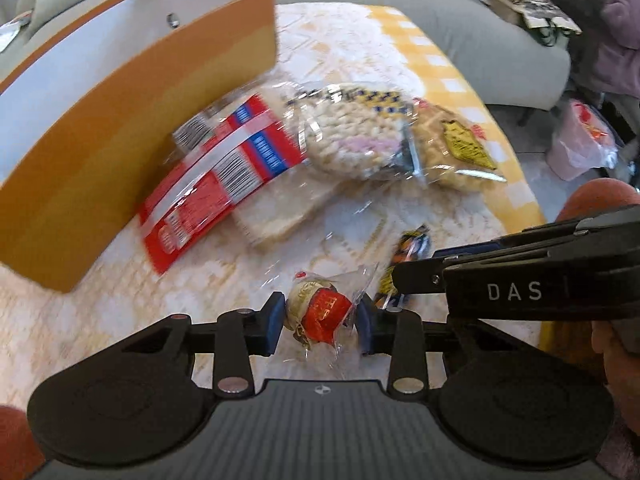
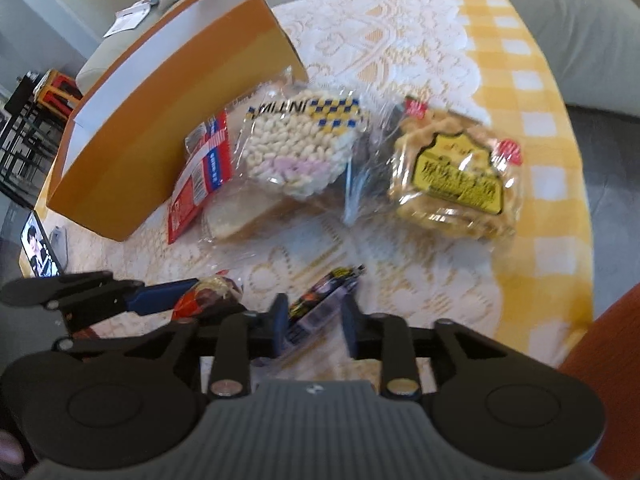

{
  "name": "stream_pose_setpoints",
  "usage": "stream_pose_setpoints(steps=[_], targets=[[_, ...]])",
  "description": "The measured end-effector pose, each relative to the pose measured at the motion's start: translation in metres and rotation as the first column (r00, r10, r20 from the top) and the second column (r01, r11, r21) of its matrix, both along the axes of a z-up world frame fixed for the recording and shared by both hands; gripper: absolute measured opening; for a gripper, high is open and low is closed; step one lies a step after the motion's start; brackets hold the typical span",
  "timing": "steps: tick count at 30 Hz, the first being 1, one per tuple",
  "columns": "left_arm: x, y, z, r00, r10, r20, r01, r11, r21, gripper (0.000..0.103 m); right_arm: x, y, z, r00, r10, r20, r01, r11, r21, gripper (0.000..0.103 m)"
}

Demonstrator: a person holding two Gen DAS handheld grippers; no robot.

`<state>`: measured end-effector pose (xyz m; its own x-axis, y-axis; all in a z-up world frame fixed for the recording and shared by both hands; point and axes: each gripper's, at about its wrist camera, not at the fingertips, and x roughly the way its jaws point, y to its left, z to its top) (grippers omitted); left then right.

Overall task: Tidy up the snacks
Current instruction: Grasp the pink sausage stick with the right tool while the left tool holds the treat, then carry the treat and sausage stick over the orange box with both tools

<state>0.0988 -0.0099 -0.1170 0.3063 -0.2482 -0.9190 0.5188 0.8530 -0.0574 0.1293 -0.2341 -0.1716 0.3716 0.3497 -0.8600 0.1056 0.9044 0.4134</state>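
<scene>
Lying on the lace tablecloth (image 2: 400, 40) beside an orange box (image 2: 168, 120): a red-label bread bag (image 1: 212, 184), a puffed-rice cake pack (image 2: 296, 148) and a yellow-label biscuit pack (image 2: 456, 176). The left gripper (image 1: 320, 316) is clamped on a small round wrapped snack (image 1: 316, 312), its pads pressing the wrapper from both sides. The right gripper (image 2: 316, 320) stands released, jaws straddling a dark snack bar (image 2: 320, 296) flat on the cloth.

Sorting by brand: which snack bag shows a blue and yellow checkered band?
The puffed-snack bag, lying between the red-labelled bread bag and the yellow-labelled bag; only it carries that checkered strip.
</scene>
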Motion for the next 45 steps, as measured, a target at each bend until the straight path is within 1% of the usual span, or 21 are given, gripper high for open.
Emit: stream_pose_setpoints(steps=[3,6,9,15,18,22,30,32,38,41,45], targets=[[0.002,0.007,-0.003,0.999,0.038,-0.014,-0.038,0.999,0.010,0.041,0.002,0.008,-0.006,0.999,-0.012,-0.036,0.012,1.000,0.013,0.031],[0.004,0.014,-0.005,0.997,0.073,-0.026,-0.073,0.997,0.009,0.041,0.004,0.017,-0.009,0.999,-0.019,-0.051,0.019,1.000,-0.014,0.032],[0.004,0.019,-0.003,0.995,0.096,-0.030,-0.096,0.995,-0.008,0.041,0.009,0.023,-0.011,0.998,-0.026,-0.053,0.023,0.999,-0.039,0.033],[0.001,0.021,-0.005,0.993,0.108,-0.037,-0.109,0.994,-0.012,0.041,0.016,0.042,-0.016,0.999,0.004,-0.054,-0.010,0.994,-0.107,0.032],[0.000,0.022,-0.004,0.993,0.111,-0.043,-0.112,0.994,-0.013,0.041,0.016,0.050,-0.016,0.999,0.025,-0.038,-0.030,0.989,-0.146,0.030],[-0.003,0.020,-0.001,0.995,0.097,-0.036,-0.098,0.995,-0.022,0.041,0.012,0.046,-0.016,0.999,0.018,-0.038,-0.023,0.991,-0.133,0.024],[-0.009,0.014,0.017,0.996,0.085,-0.005,-0.085,0.995,-0.043,0.041,0.003,0.032,0.004,0.999,0.034,0.034,-0.027,0.983,-0.179,0.021],[-0.010,0.016,0.023,0.995,0.099,-0.007,-0.099,0.994,-0.048,0.041,0.000,0.027,0.008,0.998,0.036,0.045,-0.027,0.983,-0.183,0.021],[-0.010,0.022,0.044,0.988,0.151,0.032,-0.150,0.988,-0.046,0.041,-0.005,0.022,0.021,0.993,0.086,0.076,-0.070,0.978,-0.194,0.021],[-0.007,0.025,0.052,0.984,0.174,0.048,-0.172,0.984,-0.040,0.041,-0.009,0.026,0.033,0.987,0.113,0.111,-0.090,0.977,-0.193,0.021],[-0.002,0.028,0.065,0.978,0.196,0.066,-0.193,0.980,-0.054,0.041,-0.011,0.031,0.054,0.973,0.155,0.174,-0.119,0.972,-0.203,0.021]])
